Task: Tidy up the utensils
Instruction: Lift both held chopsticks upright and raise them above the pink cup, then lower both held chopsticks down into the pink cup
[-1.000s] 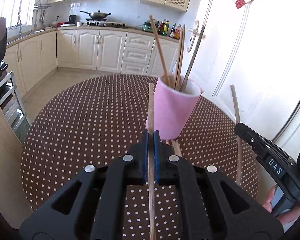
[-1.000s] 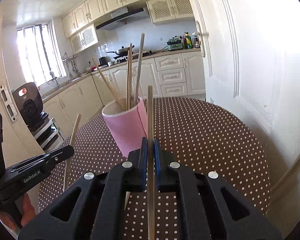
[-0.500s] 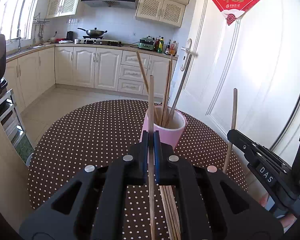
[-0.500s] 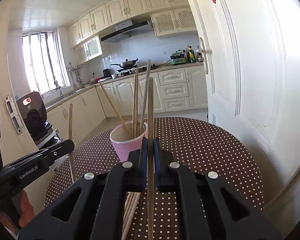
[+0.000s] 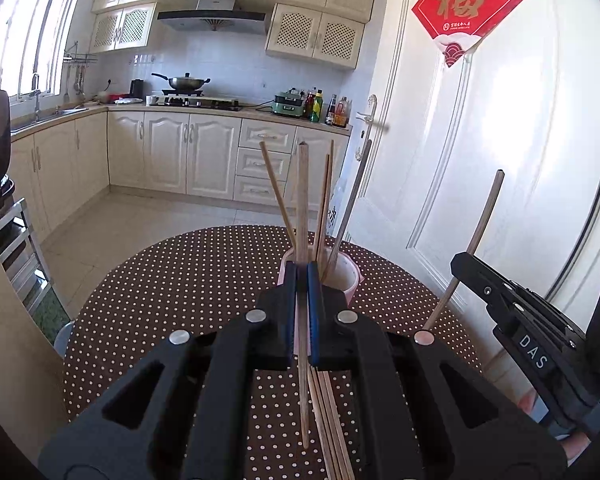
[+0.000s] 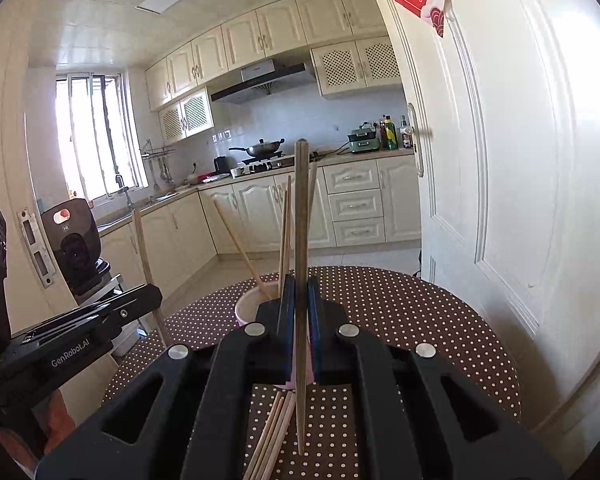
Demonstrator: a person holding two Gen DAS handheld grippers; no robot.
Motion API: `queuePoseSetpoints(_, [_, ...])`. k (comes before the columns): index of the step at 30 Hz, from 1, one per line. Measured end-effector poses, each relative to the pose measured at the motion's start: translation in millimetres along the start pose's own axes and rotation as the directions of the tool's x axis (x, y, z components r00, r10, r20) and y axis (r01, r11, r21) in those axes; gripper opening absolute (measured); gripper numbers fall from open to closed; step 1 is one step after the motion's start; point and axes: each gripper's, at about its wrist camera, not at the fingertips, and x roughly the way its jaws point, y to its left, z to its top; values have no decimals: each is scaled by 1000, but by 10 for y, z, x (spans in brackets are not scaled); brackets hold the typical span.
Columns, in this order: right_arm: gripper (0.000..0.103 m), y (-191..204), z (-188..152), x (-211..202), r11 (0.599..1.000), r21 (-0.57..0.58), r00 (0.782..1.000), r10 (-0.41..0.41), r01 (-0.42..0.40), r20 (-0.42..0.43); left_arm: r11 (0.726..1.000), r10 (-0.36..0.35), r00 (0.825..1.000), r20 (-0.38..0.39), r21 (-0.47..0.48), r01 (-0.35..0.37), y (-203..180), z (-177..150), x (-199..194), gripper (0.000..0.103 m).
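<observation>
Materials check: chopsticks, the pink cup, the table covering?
Chopsticks: look like bamboo or light wood, matte tan with faint grain, unlacquered. Pink cup: smooth pale pink wall, white inside; plastic or glazed ceramic, cannot tell which. Table covering: brown with white polka dots, slight sheen and no wrinkles, likely vinyl or oilcloth rather than woven fabric.
</observation>
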Motion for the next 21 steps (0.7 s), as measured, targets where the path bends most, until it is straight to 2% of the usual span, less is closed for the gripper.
queuePoseSetpoints(21, [5,167,553,-59,998,-51,988,35,-28,150,1000,-2,995,104,14,1,-59,458,-149,6])
